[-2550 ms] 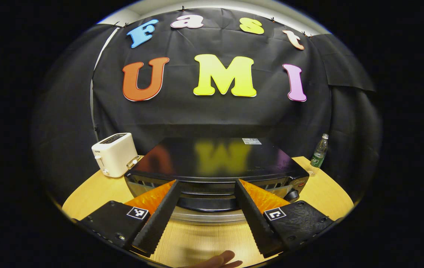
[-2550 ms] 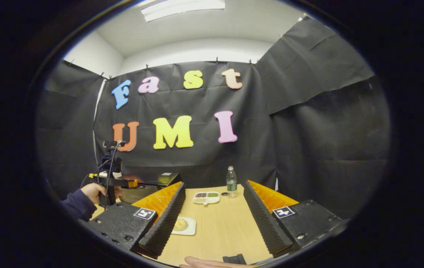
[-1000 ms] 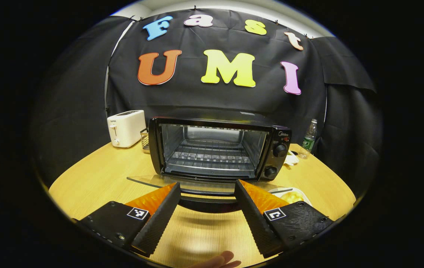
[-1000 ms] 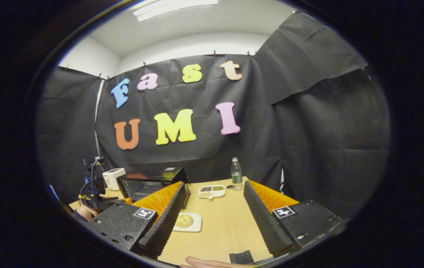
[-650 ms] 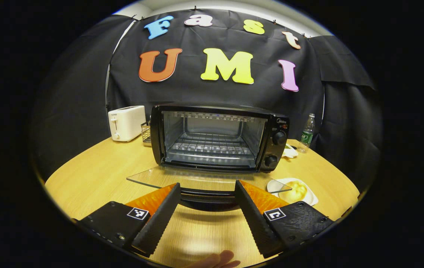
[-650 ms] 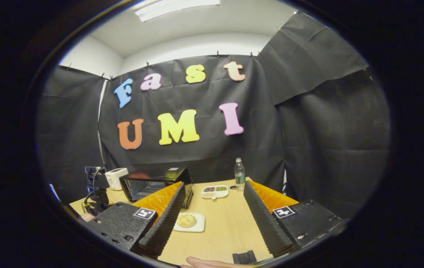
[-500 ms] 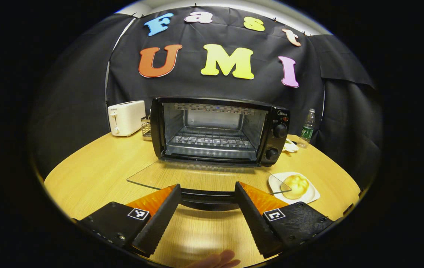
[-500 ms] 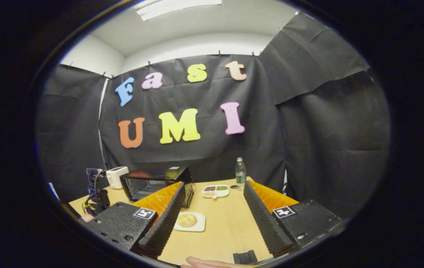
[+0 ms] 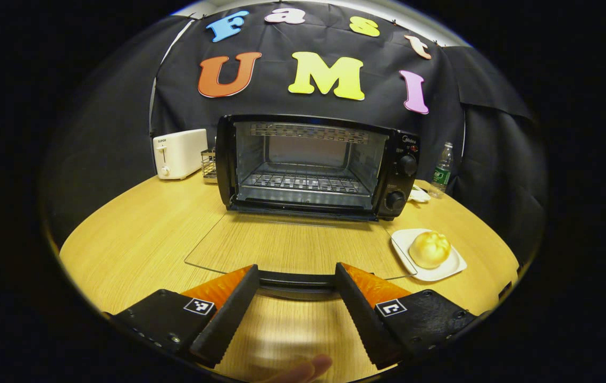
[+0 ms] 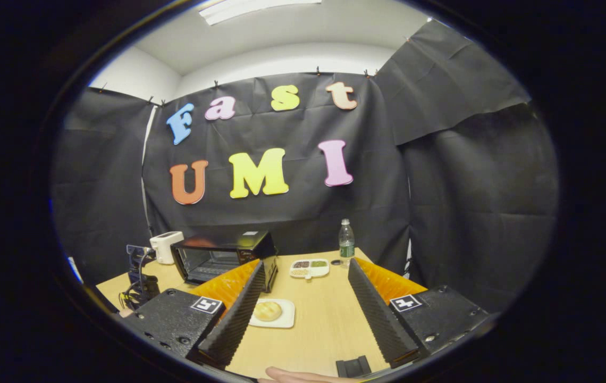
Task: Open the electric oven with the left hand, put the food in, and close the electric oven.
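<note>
The black electric oven (image 9: 308,159) stands at the back of the round wooden table (image 9: 138,234), its inside rack bare. Its glass door (image 9: 292,247) lies folded down nearly flat. The door's black handle (image 9: 296,279) runs across between the fingertips of my left gripper (image 9: 296,270), whose jaws stand wide open. A golden bun (image 9: 429,249) rests on a white plate (image 9: 406,243) to the right of the door. In the right gripper view the bun (image 10: 268,311) lies ahead of my open right gripper (image 10: 307,263), near its left finger. The oven (image 10: 220,255) is at the left.
A white toaster (image 9: 178,153) and a small wire basket (image 9: 208,165) stand left of the oven. A water bottle (image 9: 442,170) stands at the back right, with a divided snack tray (image 10: 309,267) near it. A person's fingertip (image 9: 303,368) shows at the bottom edge.
The oven door has swung down from shut to nearly flat, with my left gripper lowering and drawing back along with the handle. The right gripper has barely shifted.
</note>
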`<control>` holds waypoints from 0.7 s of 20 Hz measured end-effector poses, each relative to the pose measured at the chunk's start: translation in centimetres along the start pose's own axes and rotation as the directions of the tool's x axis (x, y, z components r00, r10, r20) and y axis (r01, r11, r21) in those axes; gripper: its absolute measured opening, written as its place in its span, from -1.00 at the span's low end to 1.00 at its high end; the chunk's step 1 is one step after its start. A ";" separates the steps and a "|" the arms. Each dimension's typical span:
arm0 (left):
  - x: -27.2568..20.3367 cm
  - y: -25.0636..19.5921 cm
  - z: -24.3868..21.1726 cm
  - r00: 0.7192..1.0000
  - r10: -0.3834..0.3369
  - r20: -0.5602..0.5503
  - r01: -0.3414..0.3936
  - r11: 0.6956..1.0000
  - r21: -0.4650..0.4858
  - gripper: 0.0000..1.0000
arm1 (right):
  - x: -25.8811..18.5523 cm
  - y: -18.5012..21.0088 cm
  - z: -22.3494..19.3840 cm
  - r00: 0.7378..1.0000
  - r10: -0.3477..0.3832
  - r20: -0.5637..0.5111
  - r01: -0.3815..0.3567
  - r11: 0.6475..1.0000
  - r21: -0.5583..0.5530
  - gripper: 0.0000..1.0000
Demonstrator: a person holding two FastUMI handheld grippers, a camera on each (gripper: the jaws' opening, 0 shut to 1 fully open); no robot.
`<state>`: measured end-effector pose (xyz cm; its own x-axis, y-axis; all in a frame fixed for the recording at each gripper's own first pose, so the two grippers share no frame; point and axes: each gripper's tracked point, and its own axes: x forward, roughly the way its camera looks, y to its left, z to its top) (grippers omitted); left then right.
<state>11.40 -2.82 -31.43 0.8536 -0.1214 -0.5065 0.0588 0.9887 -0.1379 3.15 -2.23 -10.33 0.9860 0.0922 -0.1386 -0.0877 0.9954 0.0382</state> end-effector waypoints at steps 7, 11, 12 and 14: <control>-8.9 -0.2 6.9 0.984 0.014 0.175 -0.020 0.999 0.036 0.89 | 2.1 1.0 -2.4 0.998 0.002 -0.058 -0.002 1.000 0.003 0.92; -14.5 -0.2 11.5 0.950 0.054 0.309 -0.092 0.990 0.109 0.89 | 4.5 2.9 -4.5 0.996 0.028 -0.085 -0.026 0.999 0.021 0.92; -15.9 -0.1 13.0 0.934 0.072 0.350 -0.118 0.987 0.112 0.88 | 5.2 3.6 -5.0 0.995 0.031 -0.094 -0.029 0.999 0.016 0.92; -18.3 -0.8 15.3 0.905 0.072 0.419 -0.136 0.983 0.125 0.88 | 6.9 5.1 -6.7 0.993 0.043 -0.114 -0.044 0.999 -0.009 0.92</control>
<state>3.62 -0.06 -9.00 0.9937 -0.0022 -0.1122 0.0067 0.9992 0.0400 8.59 3.68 -17.72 0.9589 0.1368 -0.2486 -0.1322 0.9906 0.0349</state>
